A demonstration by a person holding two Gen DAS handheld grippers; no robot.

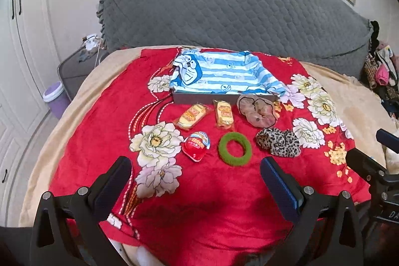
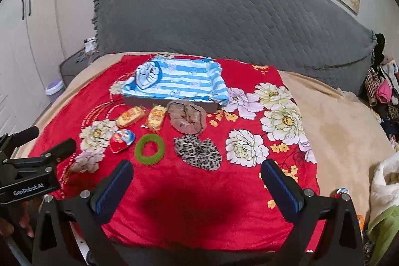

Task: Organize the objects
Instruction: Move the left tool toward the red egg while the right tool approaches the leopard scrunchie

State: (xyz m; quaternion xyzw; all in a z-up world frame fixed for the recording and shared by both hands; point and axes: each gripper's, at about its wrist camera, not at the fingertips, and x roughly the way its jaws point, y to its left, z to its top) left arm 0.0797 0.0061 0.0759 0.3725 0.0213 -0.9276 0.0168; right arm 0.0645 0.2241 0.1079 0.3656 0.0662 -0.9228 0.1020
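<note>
- A shallow grey box (image 1: 189, 99), lined with blue-and-white striped cartoon cloth (image 1: 219, 74), sits at the far end of a red floral blanket (image 1: 212, 191) on a bed.
- Just in front lie two wrapped yellow snack cakes (image 1: 190, 116), a red egg-shaped treat (image 1: 195, 145), a fuzzy green ring (image 1: 234, 148), a sheer beige scrunchie (image 1: 256, 110) and a leopard-print scrunchie (image 1: 278, 142).
- Nothing blocks them.
- The left gripper (image 1: 195, 173) and right gripper (image 2: 197, 175) hover near, fingers spread wide, empty.

Bed (image 1: 82, 101) — red floral blanket (image 1: 212, 191) spread on top
</note>
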